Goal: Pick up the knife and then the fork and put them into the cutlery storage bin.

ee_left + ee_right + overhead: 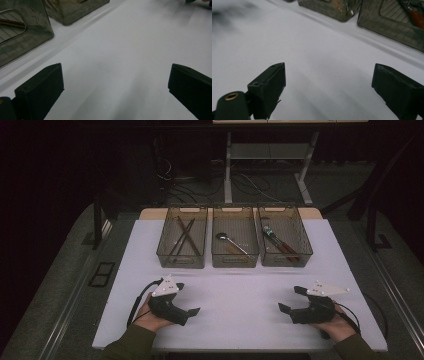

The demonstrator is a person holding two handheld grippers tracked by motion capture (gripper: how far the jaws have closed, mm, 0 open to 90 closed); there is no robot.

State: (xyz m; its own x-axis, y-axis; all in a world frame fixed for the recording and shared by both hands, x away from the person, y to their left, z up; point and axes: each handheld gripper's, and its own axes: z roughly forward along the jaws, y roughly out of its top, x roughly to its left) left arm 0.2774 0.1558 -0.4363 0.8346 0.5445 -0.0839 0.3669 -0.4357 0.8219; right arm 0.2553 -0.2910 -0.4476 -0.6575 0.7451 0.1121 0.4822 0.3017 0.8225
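Two open tools point(189, 304) point(291, 300), nothing held.

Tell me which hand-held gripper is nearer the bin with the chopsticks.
Left. The left hand-held gripper sits just in front of the chopstick bin; the right hand-held gripper is far across the table, below the rightmost bin.

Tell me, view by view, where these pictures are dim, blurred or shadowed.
High view: dark room, lit white table, sharp. Left gripper view: soft shadow between the open left gripper jaws. Right gripper view: blurred smear top left, right gripper open.
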